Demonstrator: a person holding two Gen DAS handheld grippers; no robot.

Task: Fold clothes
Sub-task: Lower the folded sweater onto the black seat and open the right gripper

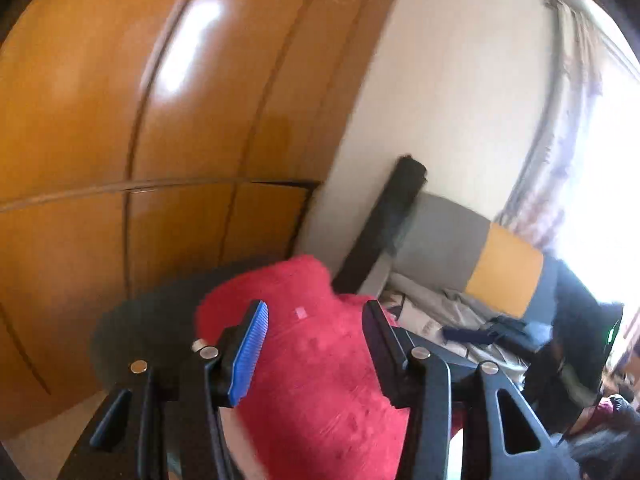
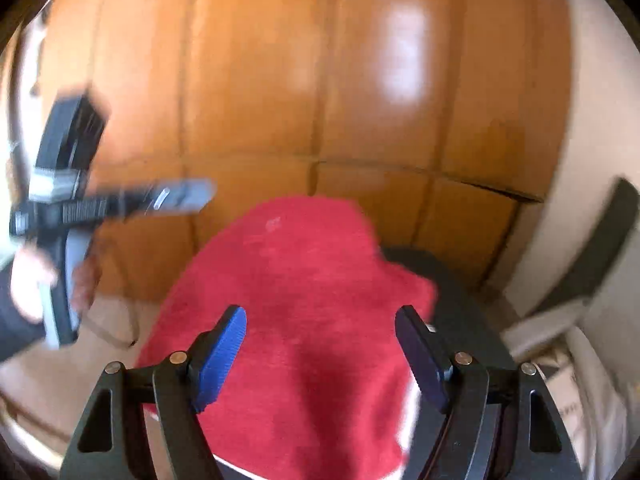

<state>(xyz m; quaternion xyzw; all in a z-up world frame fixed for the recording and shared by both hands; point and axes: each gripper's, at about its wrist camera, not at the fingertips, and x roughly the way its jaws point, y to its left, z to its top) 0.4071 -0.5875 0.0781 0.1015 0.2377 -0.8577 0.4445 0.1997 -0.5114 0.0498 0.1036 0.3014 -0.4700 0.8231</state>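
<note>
Right gripper: we hold jaws wide, empty | left gripper: wide, empty | red garment: lower centre of both frames, on dark table, below both | long axis runs away toward wardrobe | nearer gripper: we cannot tell

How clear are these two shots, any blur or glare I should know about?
Left wrist view: the window is blown out white, a glare patch sits on the wardrobe, and the red garment is slightly soft. Right wrist view: the left gripper is heavily motion-smeared, and fisheye distortion bends the wardrobe panels.
</note>
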